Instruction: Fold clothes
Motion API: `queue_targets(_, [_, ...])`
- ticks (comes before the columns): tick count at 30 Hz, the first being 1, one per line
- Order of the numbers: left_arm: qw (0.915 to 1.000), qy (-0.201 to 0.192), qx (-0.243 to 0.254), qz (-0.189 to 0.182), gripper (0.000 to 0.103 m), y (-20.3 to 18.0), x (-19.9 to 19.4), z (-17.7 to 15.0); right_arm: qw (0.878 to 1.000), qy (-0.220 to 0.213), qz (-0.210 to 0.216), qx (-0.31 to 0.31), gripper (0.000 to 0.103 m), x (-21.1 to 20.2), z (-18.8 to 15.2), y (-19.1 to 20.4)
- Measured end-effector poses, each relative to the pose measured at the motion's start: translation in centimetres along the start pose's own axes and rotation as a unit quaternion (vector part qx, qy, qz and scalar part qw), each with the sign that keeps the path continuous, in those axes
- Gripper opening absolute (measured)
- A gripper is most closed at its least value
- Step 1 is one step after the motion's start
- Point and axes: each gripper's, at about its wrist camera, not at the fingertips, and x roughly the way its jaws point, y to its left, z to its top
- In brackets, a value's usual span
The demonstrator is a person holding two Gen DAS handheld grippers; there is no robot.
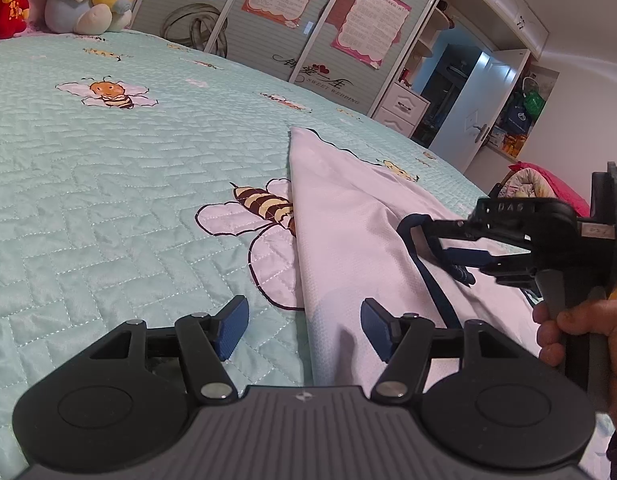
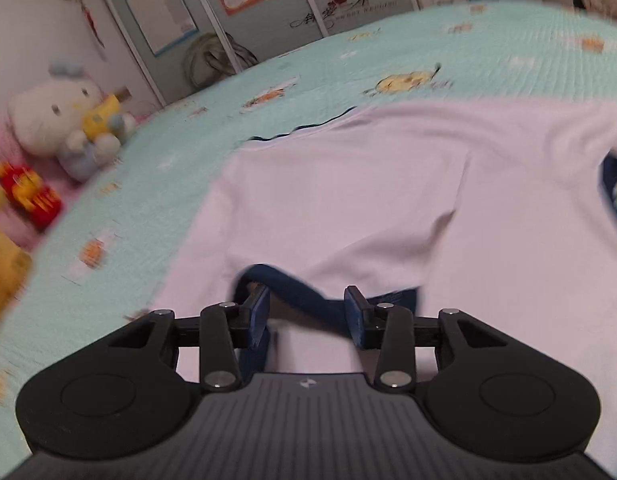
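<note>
White shirt [image 1: 348,216] flat on bed [image 1: 108,160], part folded. Left claw [image 1: 304,328] released over near hem; right claw [image 2: 306,312] released astride navy collar [image 2: 292,284], not pinching. Next, probably: regrip an edge, fold across.

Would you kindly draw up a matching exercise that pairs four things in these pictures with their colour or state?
Things:
1. shirt
2. collar
3. bedspread
4. left gripper

Descriptions:
A. dark blue, lying between the right gripper's parted fingers
B. mint green, printed with bees
C. open, with one finger over the shirt's edge
D. white, spread on the bed

Pairs: 1-D, 2-A, 3-B, 4-C
</note>
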Motion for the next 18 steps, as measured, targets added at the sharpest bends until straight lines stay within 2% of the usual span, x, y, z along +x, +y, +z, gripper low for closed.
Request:
queue_targets(4, [1.0, 0.001, -0.004, -0.003, 0.066, 0.1, -0.1, 0.1, 1.0, 0.02, 0.005, 0.013, 0.042, 0.7, -1.1, 0.8])
queue_targets(6, [1.0, 0.001, -0.005, -0.005, 0.064, 0.1, -0.1, 0.1, 1.0, 0.018, 0.003, 0.017, 0.042, 0.5, -1.5, 0.9])
queue_targets(10, [1.0, 0.003, 0.005, -0.001, 0.061, -0.1, -0.1, 0.1, 0.998, 0.005, 0.005, 0.067, 0.042, -0.5, -1.8, -0.2])
queue_targets(16, [1.0, 0.002, 0.006, 0.002, 0.063, -0.1, -0.1, 0.1, 0.998, -0.051, -0.019, 0.01, 0.042, -0.8, 0.9, 1.2])
queue_targets(18, [1.0, 0.002, 0.003, 0.0, 0.064, 0.0, -0.1, 0.0, 0.998, -0.061, -0.013, -0.025, 0.042, 0.8, 2.9, 2.5])
